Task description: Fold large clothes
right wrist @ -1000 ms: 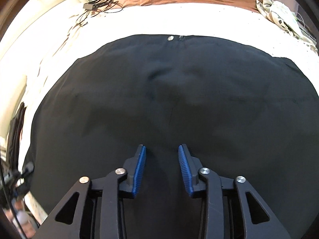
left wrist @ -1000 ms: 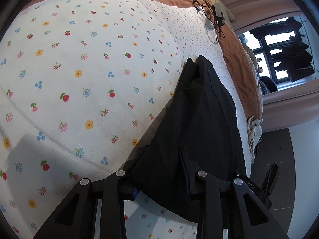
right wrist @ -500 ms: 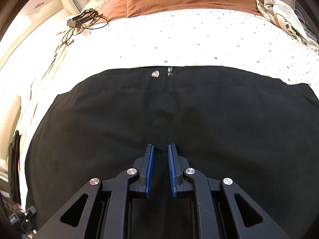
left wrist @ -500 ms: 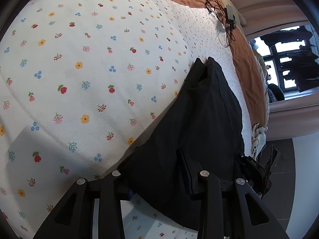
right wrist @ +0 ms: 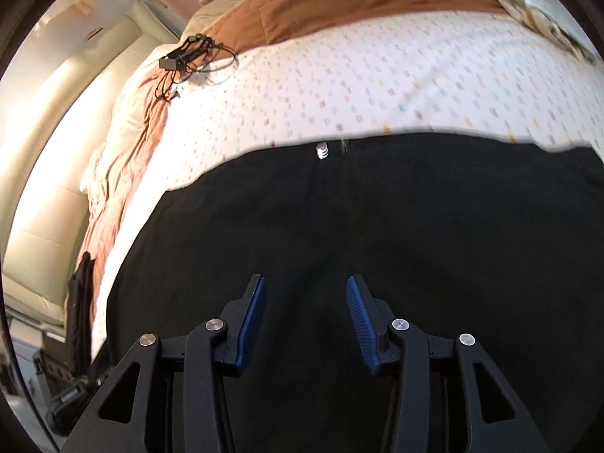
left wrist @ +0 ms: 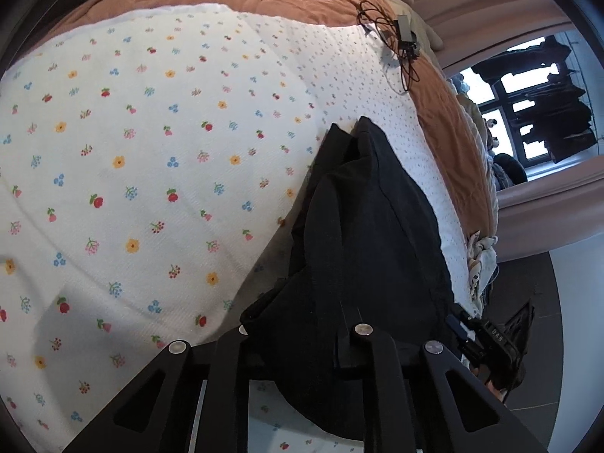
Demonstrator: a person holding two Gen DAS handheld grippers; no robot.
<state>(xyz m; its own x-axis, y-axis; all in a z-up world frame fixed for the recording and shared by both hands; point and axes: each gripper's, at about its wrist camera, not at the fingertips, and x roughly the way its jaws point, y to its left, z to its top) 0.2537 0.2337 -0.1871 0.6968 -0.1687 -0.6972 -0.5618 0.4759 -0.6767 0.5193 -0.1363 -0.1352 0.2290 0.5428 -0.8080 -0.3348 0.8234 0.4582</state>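
Though blurred, black trousers [right wrist: 377,226] waistband-away, lengthwise toward spread right gripper [right wrist: 305,317]; left gripper [left wrist: 302,343] clamping them.

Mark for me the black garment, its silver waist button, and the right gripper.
black garment [right wrist: 377,219]: right wrist view, flat cloth below the waistband.
silver waist button [right wrist: 321,150]: right wrist view, middle of the button at the waist edge.
right gripper [right wrist: 305,317]: right wrist view, midway between its open blue fingertips.

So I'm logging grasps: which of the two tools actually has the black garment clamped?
The left tool: black garment bunches between its fingers. The right tool hangs open above the cloth, blue pads bare.
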